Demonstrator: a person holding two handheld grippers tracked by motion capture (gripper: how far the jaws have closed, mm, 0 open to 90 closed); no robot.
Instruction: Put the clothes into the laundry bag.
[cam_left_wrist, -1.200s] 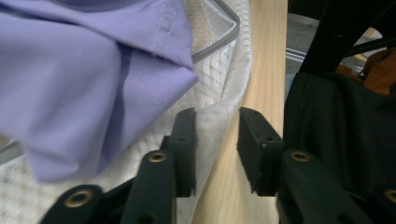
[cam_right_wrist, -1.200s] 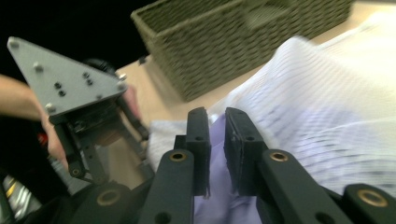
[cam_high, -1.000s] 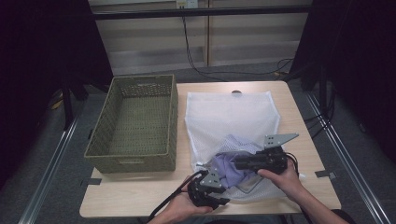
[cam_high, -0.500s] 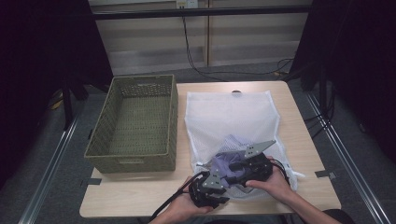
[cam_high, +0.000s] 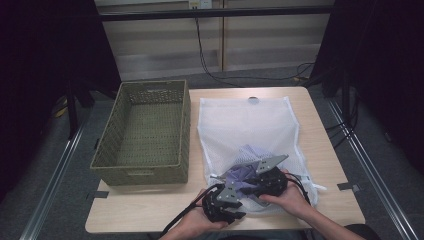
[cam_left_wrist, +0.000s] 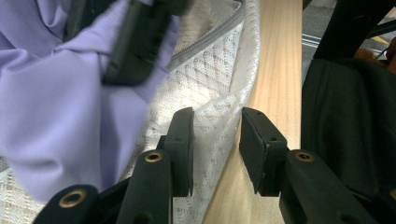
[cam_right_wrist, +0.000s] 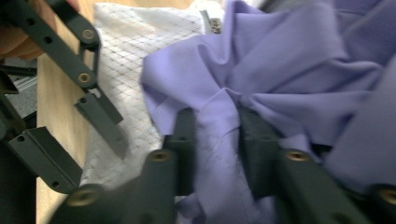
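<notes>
A white mesh laundry bag (cam_high: 250, 125) lies flat on the wooden table (cam_high: 150, 205), its zipped mouth toward the near edge. A lavender garment (cam_high: 245, 172) bulges out of that mouth. My right gripper (cam_right_wrist: 215, 116) is shut on a bunched fold of the garment (cam_right_wrist: 289, 70); in the high view this gripper (cam_high: 247, 186) sits over the bag's near end. My left gripper (cam_left_wrist: 212, 116) is open, with the bag's edge (cam_left_wrist: 210, 93) lying between its jaws. It is just left of the right one (cam_high: 227, 192). Its fingers (cam_right_wrist: 100, 114) stand apart over the mesh (cam_right_wrist: 126, 56).
An empty green woven basket (cam_high: 145, 130) stands on the table's left half, close beside the bag. The person's hands hold both grippers at the near edge. Black cables trail off the table front. Dark clothing (cam_left_wrist: 345, 116) shows beyond the table edge.
My right gripper has moved left and toward the near edge with the lavender garment, closer to the left gripper. The left gripper has barely moved.
</notes>
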